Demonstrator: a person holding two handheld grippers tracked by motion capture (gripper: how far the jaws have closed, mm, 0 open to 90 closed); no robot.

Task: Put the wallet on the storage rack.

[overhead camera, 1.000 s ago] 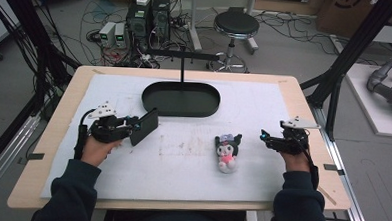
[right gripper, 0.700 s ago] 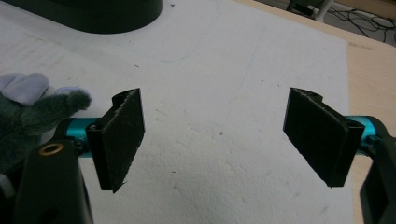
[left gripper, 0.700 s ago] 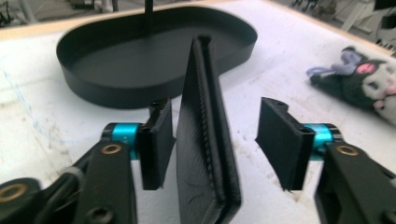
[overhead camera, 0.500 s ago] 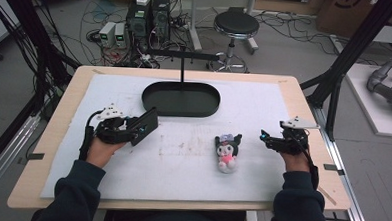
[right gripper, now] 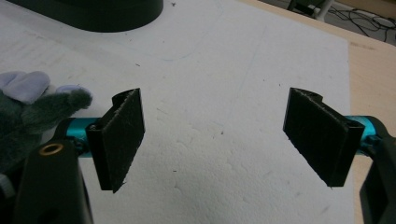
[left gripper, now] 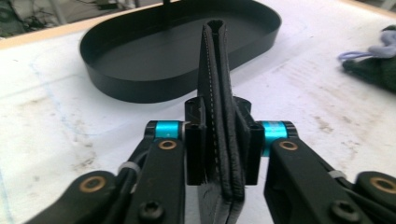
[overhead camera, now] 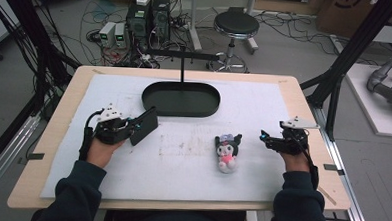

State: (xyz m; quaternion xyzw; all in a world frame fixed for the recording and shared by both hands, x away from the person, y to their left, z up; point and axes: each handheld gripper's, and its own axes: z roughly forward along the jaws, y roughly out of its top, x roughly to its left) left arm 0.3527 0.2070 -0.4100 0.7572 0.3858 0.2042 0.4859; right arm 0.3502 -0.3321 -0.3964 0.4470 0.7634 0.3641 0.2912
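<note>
Pinching a flat black wallet (left gripper: 219,93) tight in the left tongs (left gripper: 219,154), just short of the black tray (left gripper: 140,60). Looks light, floppy, best held mid-fold. Right tongs (right gripper: 224,135) spread wide, nothing between, beside the plush toy (right gripper: 32,112).

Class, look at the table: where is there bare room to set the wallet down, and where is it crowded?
Bare mat lies between the left gripper and the plush toy, and along the near edge. The black tray is empty. It is tightest between the toy and the right gripper.
</note>
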